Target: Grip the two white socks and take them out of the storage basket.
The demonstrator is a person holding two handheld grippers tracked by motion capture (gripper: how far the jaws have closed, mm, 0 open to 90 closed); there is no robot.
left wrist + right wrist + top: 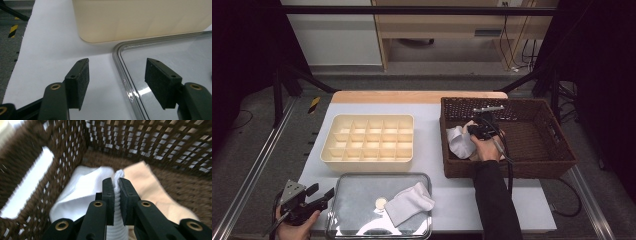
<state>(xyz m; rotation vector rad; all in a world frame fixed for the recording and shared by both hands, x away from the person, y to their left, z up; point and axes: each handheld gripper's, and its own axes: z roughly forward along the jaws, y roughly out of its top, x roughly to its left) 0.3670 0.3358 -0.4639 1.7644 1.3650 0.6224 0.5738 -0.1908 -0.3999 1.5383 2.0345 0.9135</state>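
Observation:
Inside the brown wicker basket (557, 150) my right gripper (481, 131) is shut on a white sock (459, 141). In the right gripper view its ribbed cuff (116, 182) is pinched between the two black pads, and a beige sock (152, 190) lies beside it on the basket floor. Another white sock (408, 202) rests on the metal tray (347, 200) at the front. My left gripper (319, 192) hovers open at the tray's front left corner; its pads (80, 77) straddle the tray rim (120, 65) with nothing between them.
A cream divided organiser box (369, 142) stands behind the tray, its wall (140, 20) close ahead of the left gripper. A small round beige object (381, 202) lies on the tray. The table's left edge (309, 165) drops to a metal rail.

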